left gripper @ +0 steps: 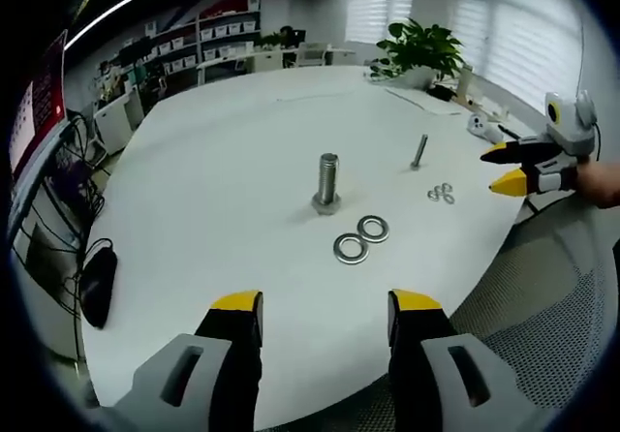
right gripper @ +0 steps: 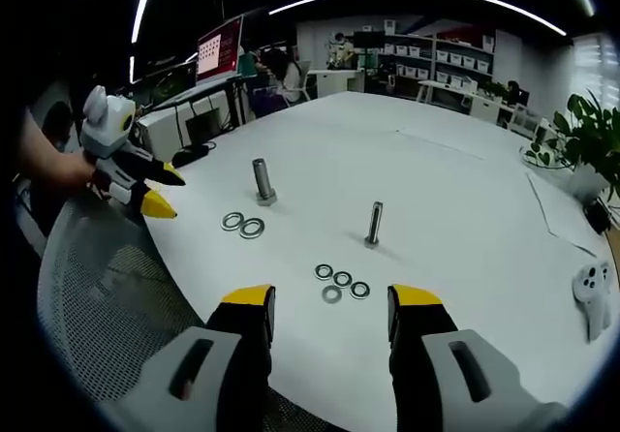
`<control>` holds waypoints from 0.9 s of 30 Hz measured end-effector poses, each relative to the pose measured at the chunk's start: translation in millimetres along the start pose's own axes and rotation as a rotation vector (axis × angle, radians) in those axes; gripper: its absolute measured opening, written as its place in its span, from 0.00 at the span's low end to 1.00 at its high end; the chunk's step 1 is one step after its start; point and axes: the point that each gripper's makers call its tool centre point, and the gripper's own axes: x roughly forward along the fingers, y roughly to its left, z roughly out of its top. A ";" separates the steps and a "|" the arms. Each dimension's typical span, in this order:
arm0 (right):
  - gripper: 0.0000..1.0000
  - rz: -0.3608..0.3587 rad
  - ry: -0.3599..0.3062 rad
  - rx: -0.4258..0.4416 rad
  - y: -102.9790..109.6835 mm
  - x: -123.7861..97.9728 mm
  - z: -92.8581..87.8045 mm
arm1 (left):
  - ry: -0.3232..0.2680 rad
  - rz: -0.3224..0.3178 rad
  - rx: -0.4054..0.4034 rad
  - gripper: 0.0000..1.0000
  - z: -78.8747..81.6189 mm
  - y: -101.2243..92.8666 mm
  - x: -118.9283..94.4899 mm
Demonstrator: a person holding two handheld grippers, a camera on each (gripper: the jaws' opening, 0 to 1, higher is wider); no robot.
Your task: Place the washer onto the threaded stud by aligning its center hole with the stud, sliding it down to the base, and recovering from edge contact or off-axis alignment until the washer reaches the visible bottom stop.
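Two threaded studs stand upright on the white table (left gripper: 213, 190), long axes vertical, heads down.

Large stud (left gripper: 327, 182) (right gripper: 263, 180): thick, hex base flat on the table, thread pointing up. This is the landmark for the rest.

Large washers (left gripper: 360, 239) (right gripper: 242, 224): two, lying flat just beside the large stud's base, on the side toward the table edge, touching or nearly touching each other; holes face up. Neither is on a stud.

Small stud (left gripper: 418, 151) (right gripper: 374, 224): slimmer, well apart from the large stud, thread up; in the left gripper view it seems to lean slightly.

Small washers (left gripper: 442, 194) (right gripper: 342, 284): a cluster lying flat near the small stud's foot, farther from the large stud than the large washers are; four can be counted in the right gripper view.

Left tool (left gripper: 325, 316) (right gripper: 163, 190): jaws spread, holding nothing, held off the table edge on the large washers' side of the large stud, above a mesh chair seat (right gripper: 107, 296).

Right tool (right gripper: 329, 311) (left gripper: 506, 169): jaws apart, empty, beyond the table edge on the small-washer side; a hand (left gripper: 603, 182) grips it.

White controller (right gripper: 593, 292): lies on the table, far beyond the small stud.

Potted plant (left gripper: 422, 48): at the table's far edge.
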 end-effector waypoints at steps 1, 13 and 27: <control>0.49 -0.001 0.000 0.001 -0.4 -0.1 0.0 | -0.005 -0.008 0.008 0.49 3.0 -1.2 2.1; 0.49 -0.005 -0.001 -0.001 -1.2 -0.7 0.3 | 0.040 -0.045 0.040 0.49 15.8 -2.9 22.7; 0.49 -0.011 -0.005 0.000 -3.5 -1.0 1.0 | 0.136 -0.102 0.133 0.45 25.6 -14.6 44.5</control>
